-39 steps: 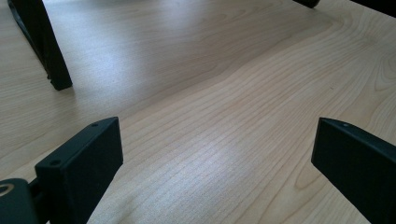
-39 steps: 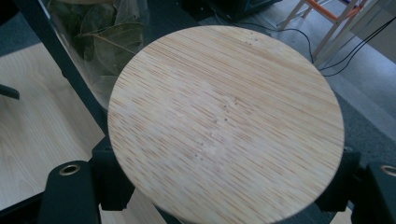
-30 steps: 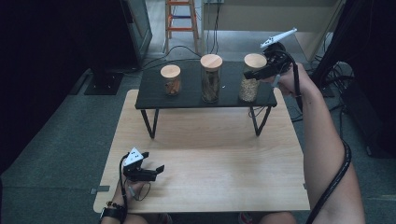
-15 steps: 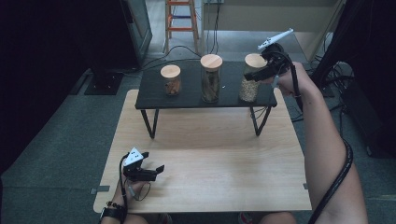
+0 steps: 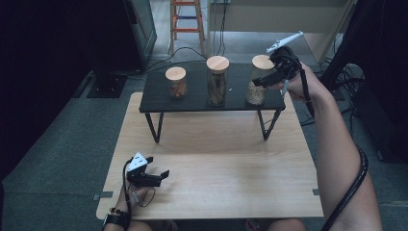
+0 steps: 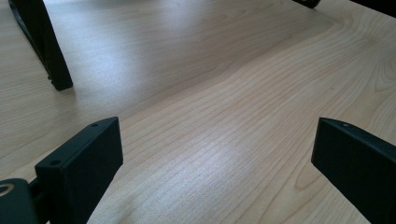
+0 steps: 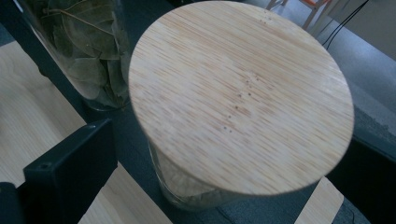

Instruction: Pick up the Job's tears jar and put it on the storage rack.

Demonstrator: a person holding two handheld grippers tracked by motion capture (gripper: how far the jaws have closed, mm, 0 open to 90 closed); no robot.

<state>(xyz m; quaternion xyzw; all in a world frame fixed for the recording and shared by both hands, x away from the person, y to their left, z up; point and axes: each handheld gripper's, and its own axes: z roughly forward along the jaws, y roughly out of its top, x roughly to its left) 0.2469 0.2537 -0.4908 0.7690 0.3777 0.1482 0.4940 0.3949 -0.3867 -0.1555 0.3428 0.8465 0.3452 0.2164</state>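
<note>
Jar (image 5: 257, 79), clear glass, round bamboo lid, pale grainy contents.

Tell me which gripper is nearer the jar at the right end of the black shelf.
Right. The right gripper is at the right-end jar on the black shelf, jaws open around it. The left gripper rests far off on the wooden table.

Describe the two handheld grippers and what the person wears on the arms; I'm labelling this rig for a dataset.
Both are black two-jaw tools with flat, rectangular jaws. The left gripper carries a grey three-cornered plate on top and trails a thin black cable. The right gripper has a similar light plate and a thick black cable running along the forearm. The arms are sleeveless; the left wrist wears a black band and a beaded bracelet.
</note>
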